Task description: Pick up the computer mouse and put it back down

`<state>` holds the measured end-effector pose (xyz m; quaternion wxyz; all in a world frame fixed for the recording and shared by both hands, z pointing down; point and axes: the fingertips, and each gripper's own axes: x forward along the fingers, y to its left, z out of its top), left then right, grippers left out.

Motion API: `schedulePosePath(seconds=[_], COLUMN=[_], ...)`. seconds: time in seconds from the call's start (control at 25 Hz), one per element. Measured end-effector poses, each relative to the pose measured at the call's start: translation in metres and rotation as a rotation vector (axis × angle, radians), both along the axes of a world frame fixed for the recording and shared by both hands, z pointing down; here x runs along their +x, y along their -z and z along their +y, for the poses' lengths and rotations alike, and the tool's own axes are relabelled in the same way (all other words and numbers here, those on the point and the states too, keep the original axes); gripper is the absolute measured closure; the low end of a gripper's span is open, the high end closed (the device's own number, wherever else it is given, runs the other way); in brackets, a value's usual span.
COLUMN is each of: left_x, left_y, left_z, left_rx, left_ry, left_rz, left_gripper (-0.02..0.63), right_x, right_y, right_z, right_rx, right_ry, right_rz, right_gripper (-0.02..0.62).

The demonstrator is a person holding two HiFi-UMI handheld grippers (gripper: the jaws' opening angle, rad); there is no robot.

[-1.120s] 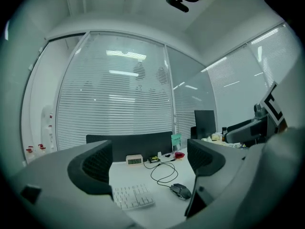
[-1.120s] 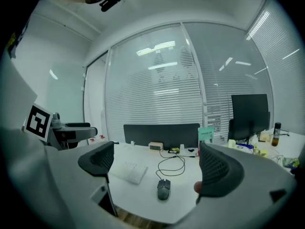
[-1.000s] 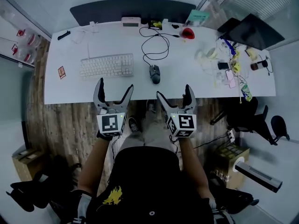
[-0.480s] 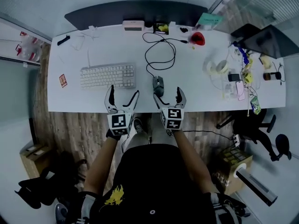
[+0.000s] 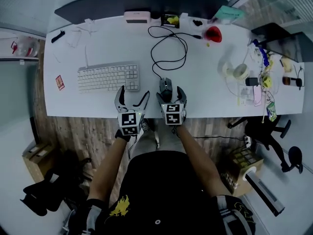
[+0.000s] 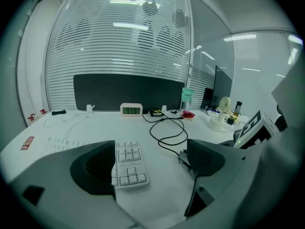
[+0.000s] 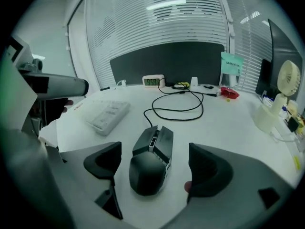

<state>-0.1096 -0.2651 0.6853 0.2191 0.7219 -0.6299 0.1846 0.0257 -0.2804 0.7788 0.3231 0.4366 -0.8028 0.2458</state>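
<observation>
The dark computer mouse lies on the white desk near its front edge, and its black cable loops toward the back. My right gripper stands over the mouse's near end. In the right gripper view the mouse sits between the two pads with a gap on each side. Those jaws have just been closing but are still open. My left gripper hovers open over the desk edge just left of the mouse, by the right end of the keyboard, with nothing between its jaws.
A small clock and a red object stand at the back of the desk. Tape rolls, bottles and small clutter crowd the right end. The desk's front edge runs just under both grippers.
Both grippers have moved forward and down from in front of the desk to its front edge. The right one now straddles the mouse and its jaws stand narrower.
</observation>
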Motion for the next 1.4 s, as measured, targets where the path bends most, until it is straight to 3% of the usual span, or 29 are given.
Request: schedulePosePath(seconds=[0.12, 0.16, 0.2, 0.24, 0.64, 0.88, 1.2, 1.4], left_x=[-0.001, -0.002, -0.002, -0.001, -0.016, -0.041, -0.063, -0.073], left_y=[-0.003, -0.004, -0.005, -0.006, 0.011, 0.061, 0.162, 0.233], left_z=[-0.003, -0.003, -0.002, -0.001, 0.016, 0.031, 0.018, -0.012], left_rx=[-0.001, -0.004, -0.006, -0.007, 0.027, 0.105, 0.31, 0.423], left_ry=[-0.001, -0.007, -0.013, -0.019, -0.043, -0.049, -0.044, -0.07], left_rz=[-0.004, -0.007, -0.009, -0.009, -0.006, -0.006, -0.023, -0.114], left_gripper=[0.132, 0.132, 0.132, 0.133, 0.133, 0.142, 0.181, 0.183], right_x=[0.0, -0.001, -0.002, -0.002, -0.008, -0.015, -0.024, -0.033], right_y=[-0.019, -0.022, -0.023, -0.022, 0.01, 0.09, 0.216, 0.307], right_z=[0.002, 0.003, 0.004, 0.004, 0.007, -0.001, -0.009, -0.031], right_rx=[-0.034, -0.04, -0.039, -0.032, 0.005, 0.12, 0.32, 0.497], right_ry=[-0.009, -0.008, -0.006, -0.007, -0.067, -0.093, -0.125, -0.139], right_rz=[0.015, 0.025, 0.037, 0.049, 0.029, -0.023, -0.112, -0.169], right_gripper=[0.148, 0.191, 0.282, 0.299, 0.307, 0.307, 0.307, 0.307])
